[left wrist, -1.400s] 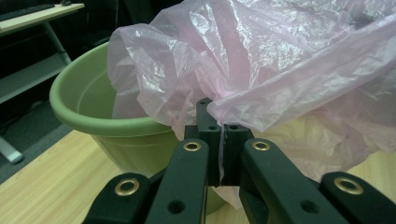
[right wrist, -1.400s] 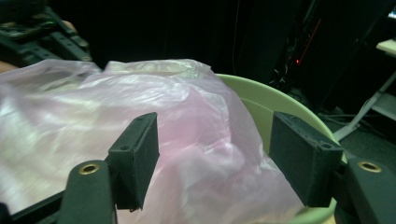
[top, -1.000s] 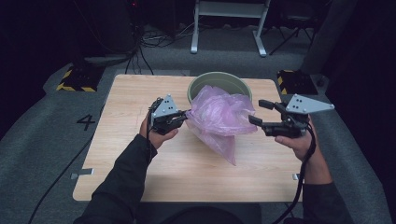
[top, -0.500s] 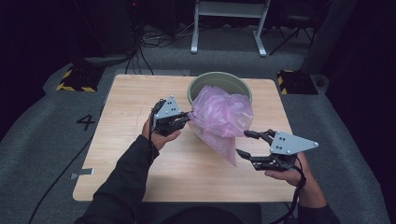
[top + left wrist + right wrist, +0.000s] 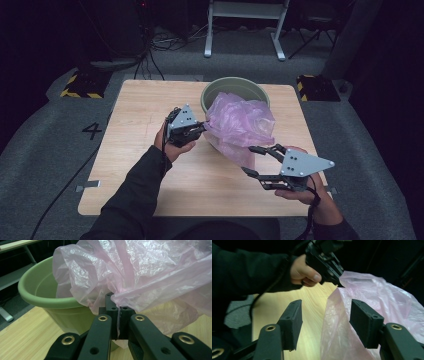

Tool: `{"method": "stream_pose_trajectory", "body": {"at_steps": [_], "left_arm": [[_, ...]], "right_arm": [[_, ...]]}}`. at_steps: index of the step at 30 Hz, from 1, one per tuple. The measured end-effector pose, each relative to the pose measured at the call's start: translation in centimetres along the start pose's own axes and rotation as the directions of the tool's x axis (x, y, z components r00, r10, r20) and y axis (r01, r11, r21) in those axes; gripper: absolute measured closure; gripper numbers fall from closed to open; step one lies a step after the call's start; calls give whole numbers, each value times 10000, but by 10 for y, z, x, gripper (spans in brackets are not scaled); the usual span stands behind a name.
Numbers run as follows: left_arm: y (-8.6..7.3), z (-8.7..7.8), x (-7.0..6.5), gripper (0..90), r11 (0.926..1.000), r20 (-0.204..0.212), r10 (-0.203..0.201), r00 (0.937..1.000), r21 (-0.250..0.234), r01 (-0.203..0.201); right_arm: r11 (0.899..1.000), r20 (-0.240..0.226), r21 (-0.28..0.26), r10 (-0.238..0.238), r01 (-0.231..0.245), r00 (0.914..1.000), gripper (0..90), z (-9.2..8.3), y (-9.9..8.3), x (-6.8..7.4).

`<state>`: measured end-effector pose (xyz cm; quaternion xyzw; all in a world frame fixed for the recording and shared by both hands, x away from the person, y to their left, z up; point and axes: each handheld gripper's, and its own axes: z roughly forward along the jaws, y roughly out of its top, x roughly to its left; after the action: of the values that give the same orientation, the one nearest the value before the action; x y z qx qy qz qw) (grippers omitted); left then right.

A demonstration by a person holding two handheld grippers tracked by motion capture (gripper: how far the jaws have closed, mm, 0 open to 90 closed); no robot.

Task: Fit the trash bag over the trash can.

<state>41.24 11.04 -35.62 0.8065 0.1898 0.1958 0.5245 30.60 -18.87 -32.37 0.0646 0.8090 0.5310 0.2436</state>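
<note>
A dark room with grey carpet surrounds a pale wooden surface (image 5: 150, 150); a green tub (image 5: 222, 87) stands at its far edge, right of centre. A crumpled pink bag (image 5: 240, 125) spills from the tub's near rim down onto the wood, its long axis running from the tub toward the person's right hand, with the low tail end nearest that hand.

The left tongs (image 5: 200, 127) are clenched on a gathered fold at the bag's left side; in the left gripper view their tips (image 5: 117, 312) pinch the plastic tight, just in front of the tub wall (image 5: 37, 300).

The right tongs (image 5: 252, 161) lie low at the bag's tail with jaws spread, having just closed part of the way. In the right gripper view the bag's near edge (image 5: 337, 322) stands in the gap, close to the right-hand pad (image 5: 365, 322) and clear of the left-hand one (image 5: 293, 320); neither pad presses it yet, so nothing is gripped there.

The coming move likely turns on this: the film lies straight ahead of the right tongs, slightly off toward one pad, and the right hand is the one nearer the tail. A small shift toward the bag before closing would catch a layer opposite the left hold.
</note>
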Motion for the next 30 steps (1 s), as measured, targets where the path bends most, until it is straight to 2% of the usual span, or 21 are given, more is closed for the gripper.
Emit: {"method": "stream_pose_trajectory", "body": {"at_steps": [3,7,9,10,11,12,14,17,19,22,25,27,30], "left_arm": [[1,0,0,897,10000,26,28,10000,-39,-28],[1,-2,2,897,9999,39,-53,10000,-133,53],[0,-4,4,897,9998,-38,-37,10000,-170,36],[0,-5,5,897,9997,-54,-69,10000,-221,67],[-1,-7,6,898,9996,-52,-102,9999,-255,100],[-1,-8,7,897,9994,-98,-149,9998,-305,146],[-2,-11,10,898,9993,-168,-202,9997,-319,196],[-3,-15,14,897,9987,-252,-303,9992,-417,292],[-3,-16,15,897,9983,-310,-342,9989,-488,327],[-4,-16,18,897,9984,-387,-378,9985,-431,361],[-4,-17,23,897,9979,-440,-478,9979,-461,457],[-4,-17,26,897,9974,-491,-546,9973,-506,521],[-4,-17,30,897,9974,-589,-572,9966,-471,544]], "right_arm": [[9994,684,355,-67,43,9976,394,15,-1,-5],[9966,1503,820,-206,83,9884,379,31,-5,-15],[9917,1884,1270,-430,191,9812,502,35,-8,-19],[9873,2222,1552,-676,332,9727,551,35,-9,-21],[9848,2333,1695,-773,377,9693,630,33,-10,-23],[9844,2226,1732,-704,316,9724,686,30,-11,-26],[9818,2287,1878,-709,274,9709,771,25,-14,-30],[9784,2435,2065,-520,6,9685,829,20,-19,-39],[9781,2639,2078,-474,-88,9634,853,16,-22,-45],[9818,2879,1821,-16,-531,9577,890,9,-28,-56],[9814,3378,1717,235,-862,9409,900,1,-35,-67],[9807,3473,1526,623,-1219,9357,900,-3,-40,-76],[9746,3713,1415,1101,-1734,9219,900,-7,-48,-88]]}}
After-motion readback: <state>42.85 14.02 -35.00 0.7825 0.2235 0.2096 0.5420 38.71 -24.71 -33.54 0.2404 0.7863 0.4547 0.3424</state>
